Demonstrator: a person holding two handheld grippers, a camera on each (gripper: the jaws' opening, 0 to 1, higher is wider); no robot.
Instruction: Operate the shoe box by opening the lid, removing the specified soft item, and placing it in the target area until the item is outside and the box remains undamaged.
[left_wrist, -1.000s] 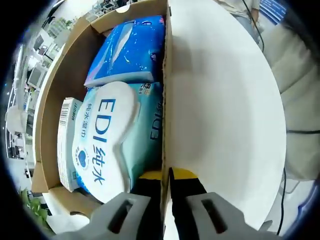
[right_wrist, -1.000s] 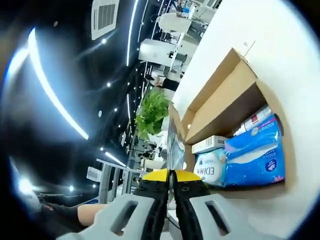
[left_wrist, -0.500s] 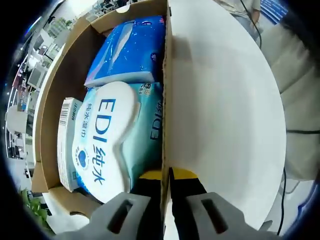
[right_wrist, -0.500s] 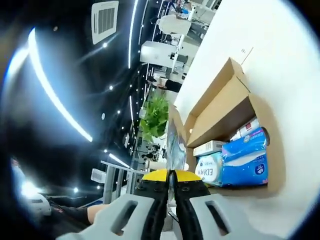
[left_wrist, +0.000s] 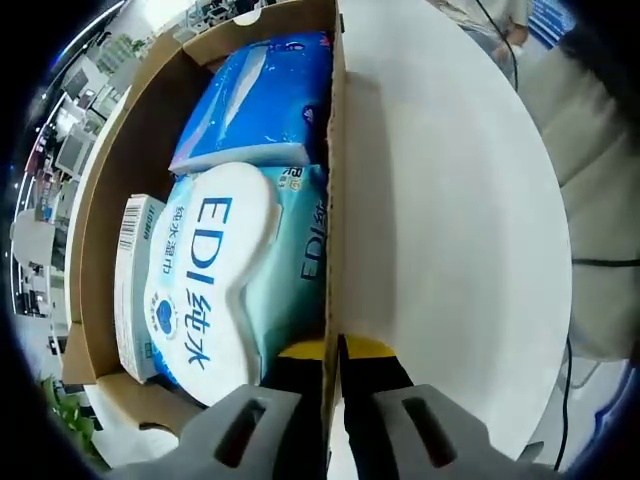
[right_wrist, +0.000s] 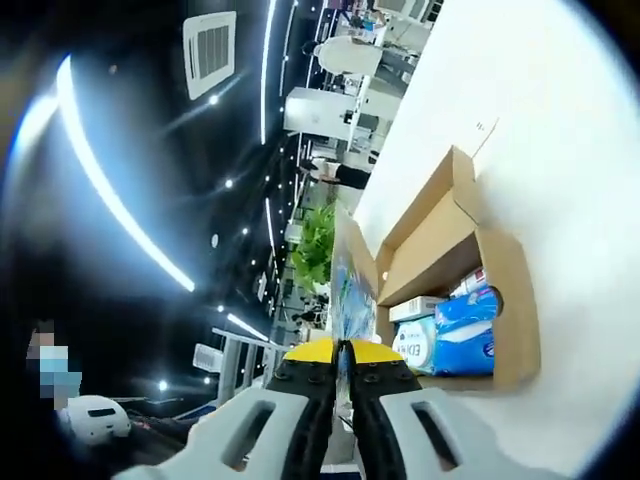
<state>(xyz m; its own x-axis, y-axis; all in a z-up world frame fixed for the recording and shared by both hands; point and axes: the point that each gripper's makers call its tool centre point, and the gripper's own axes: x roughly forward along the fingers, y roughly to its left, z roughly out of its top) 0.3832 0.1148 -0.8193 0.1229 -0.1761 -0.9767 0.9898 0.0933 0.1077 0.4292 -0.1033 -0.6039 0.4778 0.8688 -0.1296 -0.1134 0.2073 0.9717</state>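
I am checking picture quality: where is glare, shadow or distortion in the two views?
Left gripper view: sharp and evenly lit, gloss on the blue pack, a soft shadow beside the box wall on the white table. Right gripper view: dark ceiling with streaked glare from light strips; fisheye bends the shoe box.

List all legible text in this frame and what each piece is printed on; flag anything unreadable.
"EDI 纯水" in large blue letters on the white flap of the wet wipes pack in the shoe box.
"纯水湿巾" in small characters beside it on that flap.
"EDI" again on the pack's teal side, by the box wall.
Barcode digits on the small white carton: too small to read.
Print on the blue pack: too blurred.
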